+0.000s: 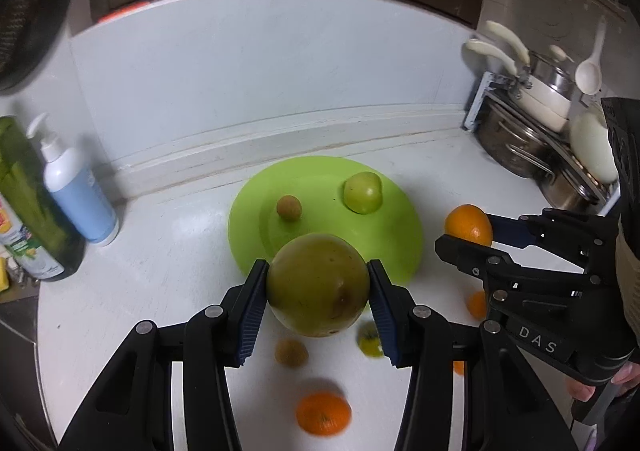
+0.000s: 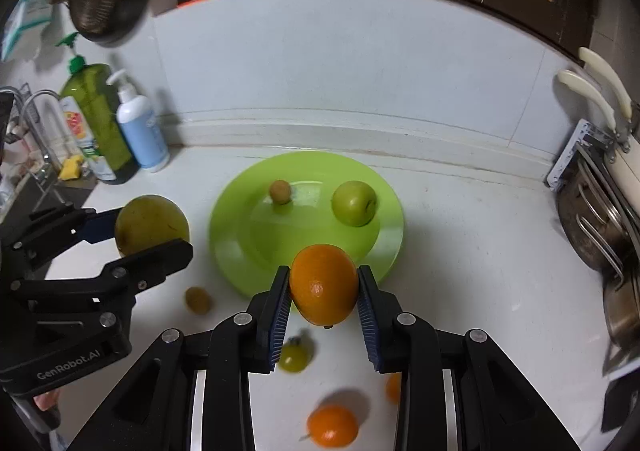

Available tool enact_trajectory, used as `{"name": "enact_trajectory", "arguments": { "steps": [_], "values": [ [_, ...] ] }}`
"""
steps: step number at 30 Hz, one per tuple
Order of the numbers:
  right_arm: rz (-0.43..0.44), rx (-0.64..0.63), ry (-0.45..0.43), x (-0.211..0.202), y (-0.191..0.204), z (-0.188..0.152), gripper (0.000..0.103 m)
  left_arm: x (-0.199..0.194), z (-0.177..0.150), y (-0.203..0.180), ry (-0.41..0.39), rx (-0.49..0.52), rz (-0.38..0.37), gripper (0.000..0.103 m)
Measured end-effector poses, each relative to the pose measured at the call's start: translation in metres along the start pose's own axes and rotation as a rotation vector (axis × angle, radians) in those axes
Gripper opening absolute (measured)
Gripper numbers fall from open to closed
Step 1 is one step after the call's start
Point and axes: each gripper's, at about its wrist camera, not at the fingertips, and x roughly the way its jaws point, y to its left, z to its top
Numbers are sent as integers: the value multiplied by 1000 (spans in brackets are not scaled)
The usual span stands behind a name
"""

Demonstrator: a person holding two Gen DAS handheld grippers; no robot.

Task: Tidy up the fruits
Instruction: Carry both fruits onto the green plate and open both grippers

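1. Jaws, left to right: the left gripper (image 1: 317,293) is clenched on a large green-yellow fruit (image 1: 318,285), both blue pads flat against its sides; the right gripper (image 2: 323,293) is clenched on an orange (image 2: 324,285) in the same manner. Both fruits are carried clear of the white counter (image 1: 168,251).

2. Destination: the green plate (image 1: 396,243) lies at 12 o'clock of each gripper, near the back wall. It already bears a small brown fruit (image 1: 289,207) at its 10 o'clock and a green apple (image 1: 363,193) at its 1 o'clock. The near half of the plate is bare.

3. Advice for the step in hand: lower each fruit onto that bare near half, large fruit toward 8 o'clock, orange toward 4 o'clock, so the grippers stay apart and neither knocks the apple. Release only once a fruit rests in the flat well, since round fruit may roll off the sloped rim.

4. Remaining on the counter at 6 o'clock: a second brown fruit (image 1: 291,352), a small green fruit (image 1: 370,341) and a tangerine (image 1: 324,413).

5. Limits of view: these near fruits are blurred. More orange pieces (image 1: 477,304) are cut off behind the right gripper's body; their number cannot be settled. The plate's near rim is hidden behind the held fruits.
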Motion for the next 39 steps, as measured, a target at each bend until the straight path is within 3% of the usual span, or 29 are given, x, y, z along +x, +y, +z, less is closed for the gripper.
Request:
{"name": "enact_trajectory", "arguments": {
  "steps": [11,27,31,34,39],
  "values": [
    [32,40,153,80,-16,23,33,73,23,25,143,-71,-1,48],
    [-6,24,207,112,-17,27,33,109,29,27,218,-69,35,49],
    [-3,26,199,114,-18,26,34,107,31,24,201,-57,46,49],
    [1,20,177,109,-18,27,43,95,36,23,162,-59,36,55],
    [-3,23,150,93,-17,28,44,68,36,19,114,-27,58,55]
  ]
}}
